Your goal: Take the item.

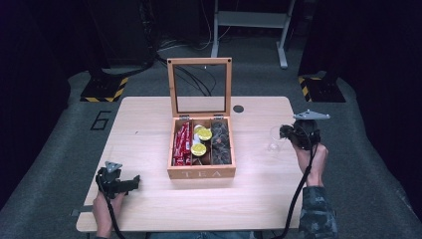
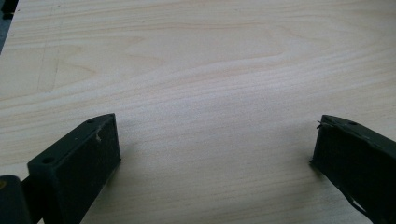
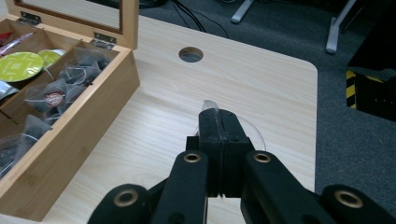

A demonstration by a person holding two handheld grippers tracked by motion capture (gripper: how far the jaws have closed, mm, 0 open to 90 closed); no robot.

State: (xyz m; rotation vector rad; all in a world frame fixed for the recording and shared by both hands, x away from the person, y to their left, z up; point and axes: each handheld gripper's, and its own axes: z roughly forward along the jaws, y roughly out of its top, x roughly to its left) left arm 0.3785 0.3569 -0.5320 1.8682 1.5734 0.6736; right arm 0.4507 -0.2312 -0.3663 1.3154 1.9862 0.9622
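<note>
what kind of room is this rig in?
Likely a lab or workshop: grey carpet with hazard-striped bases, loose cables on the floor, metal stand legs behind the wooden table.

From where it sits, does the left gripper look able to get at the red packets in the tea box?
Probably yes. The left gripper is open and holds nothing, the tea box has its lid up, and the red packets lie in its nearest compartment, across bare table.

Tea box (image 1: 201, 172) (lid up) blocks table (image 1: 149, 204) centre.
</note>
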